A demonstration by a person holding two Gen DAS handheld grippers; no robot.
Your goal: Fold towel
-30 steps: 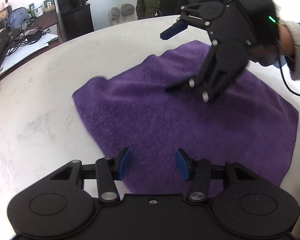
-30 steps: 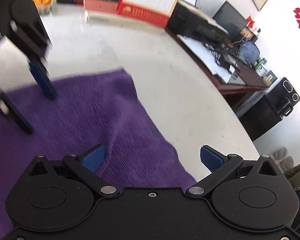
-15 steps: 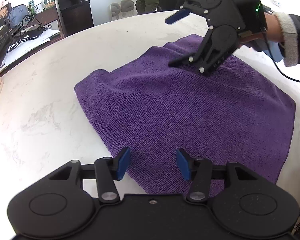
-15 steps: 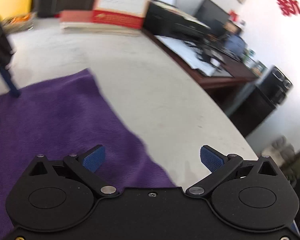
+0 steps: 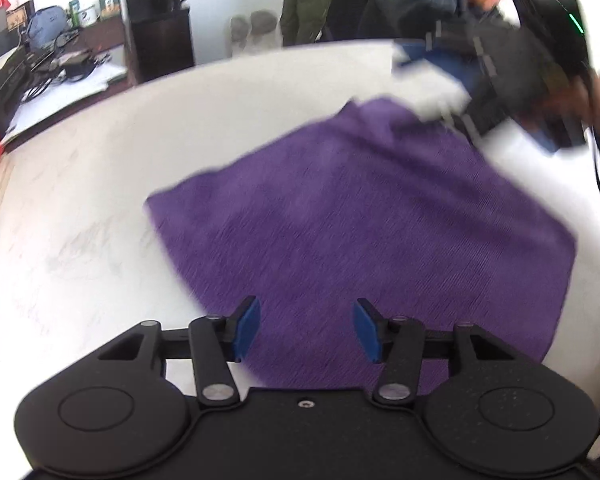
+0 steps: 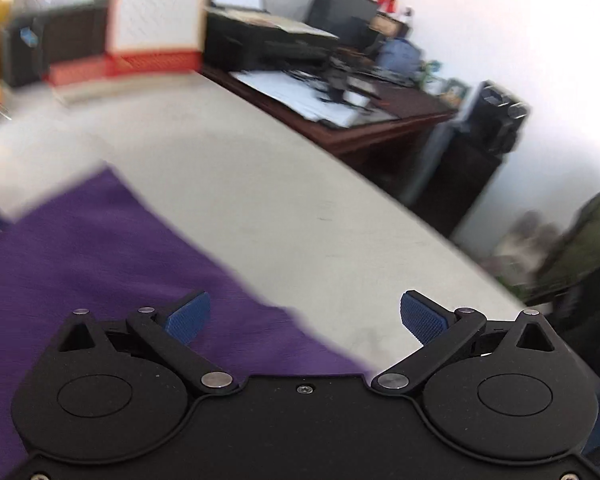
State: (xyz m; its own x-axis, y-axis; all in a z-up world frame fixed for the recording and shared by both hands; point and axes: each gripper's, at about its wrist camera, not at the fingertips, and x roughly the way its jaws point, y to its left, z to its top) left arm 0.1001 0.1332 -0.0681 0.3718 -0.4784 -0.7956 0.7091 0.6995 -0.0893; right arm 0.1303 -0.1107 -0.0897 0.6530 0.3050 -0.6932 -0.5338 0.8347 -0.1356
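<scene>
Left wrist: purple towel (image 5: 364, 216) flat; table (image 5: 80, 216).

The right gripper (image 6: 304, 314) fills the bottom of the frame, its two blue pads (image 6: 420, 318) spread wide with nothing between them. Under the left pad lies the purple towel (image 6: 100, 248), spread flat across the lower left, one corner pointing toward the upper left. The pale table (image 6: 260, 184) runs from the left edge to the lower right. Beyond it, blurred, stand a brown desk (image 6: 380, 120) with papers at upper centre, a monitor (image 6: 344, 12) behind it, and a red-and-white board (image 6: 156, 12) at upper left.
</scene>
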